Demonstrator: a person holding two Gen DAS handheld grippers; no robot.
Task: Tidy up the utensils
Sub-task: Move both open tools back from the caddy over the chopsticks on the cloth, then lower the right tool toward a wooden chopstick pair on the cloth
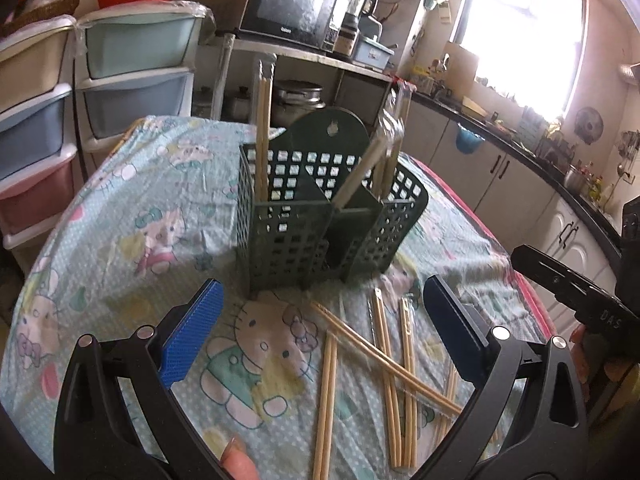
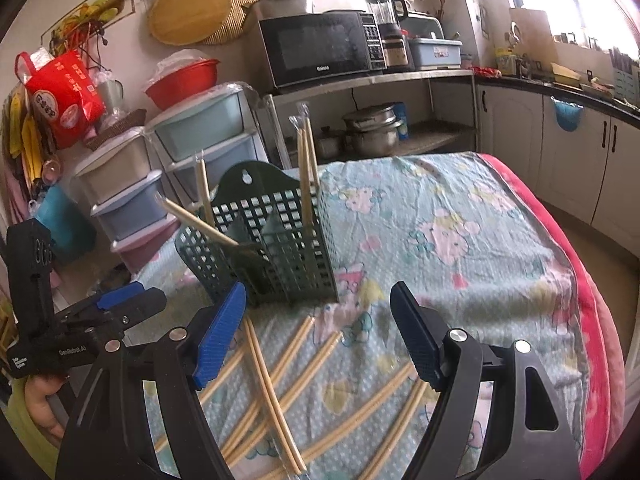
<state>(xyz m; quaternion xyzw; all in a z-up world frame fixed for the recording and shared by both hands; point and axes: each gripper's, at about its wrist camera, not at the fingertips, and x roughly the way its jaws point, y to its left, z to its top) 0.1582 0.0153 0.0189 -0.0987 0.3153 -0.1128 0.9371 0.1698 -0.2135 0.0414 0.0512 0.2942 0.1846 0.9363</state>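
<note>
A few chopstick pairs stand in the green holder (image 1: 320, 216) mid-table, several loose chopstick pairs (image 1: 394, 372) remain near the front edge, and the left gripper (image 1: 320, 332) and right gripper (image 2: 318, 336) are spread, empty.

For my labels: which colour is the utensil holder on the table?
Dark green utensil holder, seen best in the left wrist view.

Utensil caddy (image 1: 320, 216): on worktop (image 1: 160, 216), chopstick pairs standing inside.
Loose chopsticks (image 1: 396, 368): on worktop, before caddy.
Drawer towers (image 1: 132, 76): behind, left.

Matt wooden chopsticks (image 2: 276, 376), perforated plastic caddy (image 1: 304, 224), printed cloth tablecloth (image 2: 460, 248)
</note>
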